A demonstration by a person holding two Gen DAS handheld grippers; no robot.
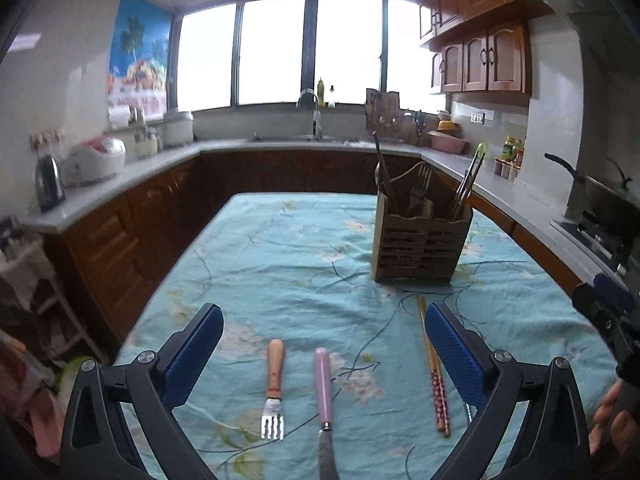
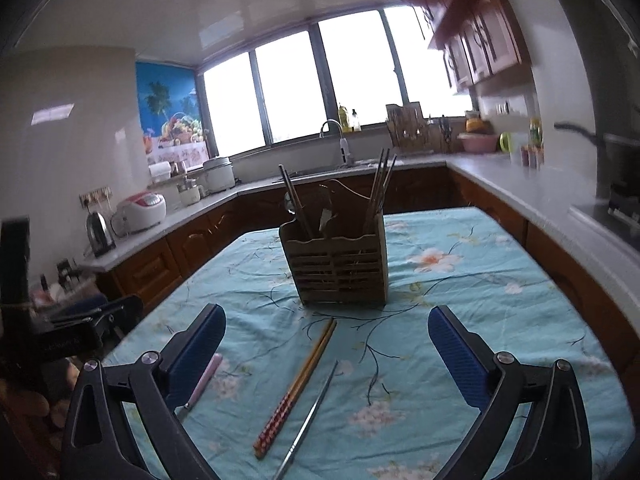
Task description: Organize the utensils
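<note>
We see the surface [image 1: 280, 248], covered with a turquoise floral cloth, filling most of both views. On it, toward the far side, stands the wooden utensil holder [image 1: 422, 240], upright, with chopsticks and other utensils poking up from its compartments. Our left hand-held gripper [image 1: 324, 332] hovers over the near part with its jaws spread wide, grasping nothing; our right hand-held gripper [image 2: 326, 336] is likewise released and empty. Between the left fingers lie a pink-handled knife [image 1: 323, 384] and, just beside it on the left, a wooden-handled fork [image 1: 275, 384], tines toward us. A pair of wooden chopsticks [image 2: 298, 384] with red patterned ends lies flat in front of the holder, and a thin metal chopstick [image 2: 310, 416] lies near them on the right, apart from the pair.
</note>
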